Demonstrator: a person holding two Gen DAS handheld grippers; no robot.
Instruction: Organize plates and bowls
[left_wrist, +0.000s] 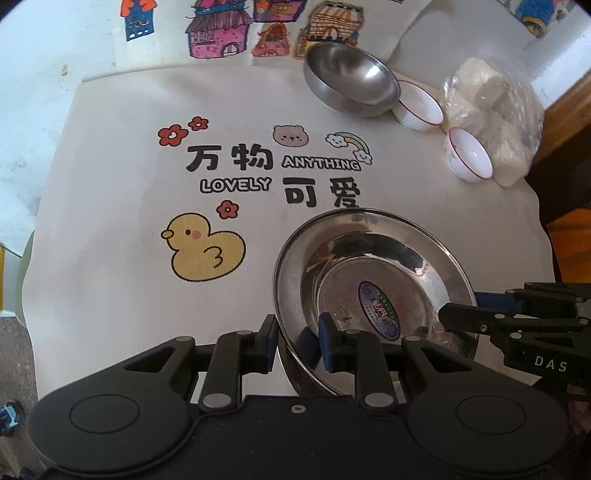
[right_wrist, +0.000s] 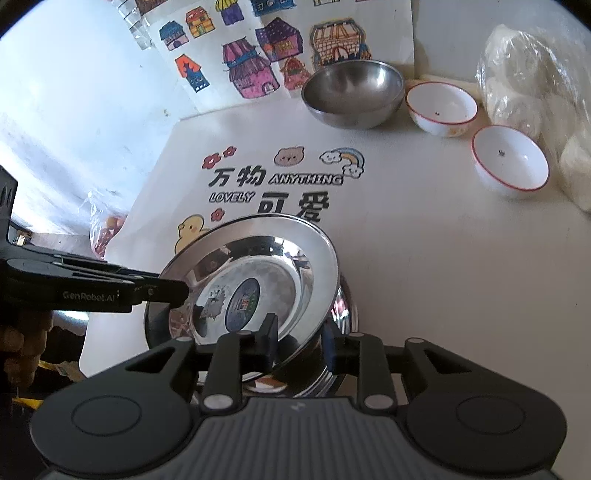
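A shiny steel plate (left_wrist: 369, 266) (right_wrist: 258, 258) with a round sticker in its middle hangs tilted between both grippers. My left gripper (left_wrist: 295, 343) (right_wrist: 177, 291) is shut on its near-left rim, one finger inside the dish and one outside. On the opposite rim my right gripper (right_wrist: 299, 341) (left_wrist: 469, 308) is shut the same way. A second steel plate (right_wrist: 349, 314) lies right under the held one. At the back stand a steel bowl (left_wrist: 351, 81) (right_wrist: 354, 88) and two white red-rimmed bowls (left_wrist: 421, 107) (left_wrist: 471, 155) (right_wrist: 441, 103) (right_wrist: 509, 162).
A printed cloth (left_wrist: 110, 184) with a duck and lettering covers the table. A clear plastic bag of white lumps (left_wrist: 491, 110) (right_wrist: 528, 85) lies at the back right by the white bowls. Coloured house drawings line the wall. Another bag (right_wrist: 103, 229) sits off the table's left edge.
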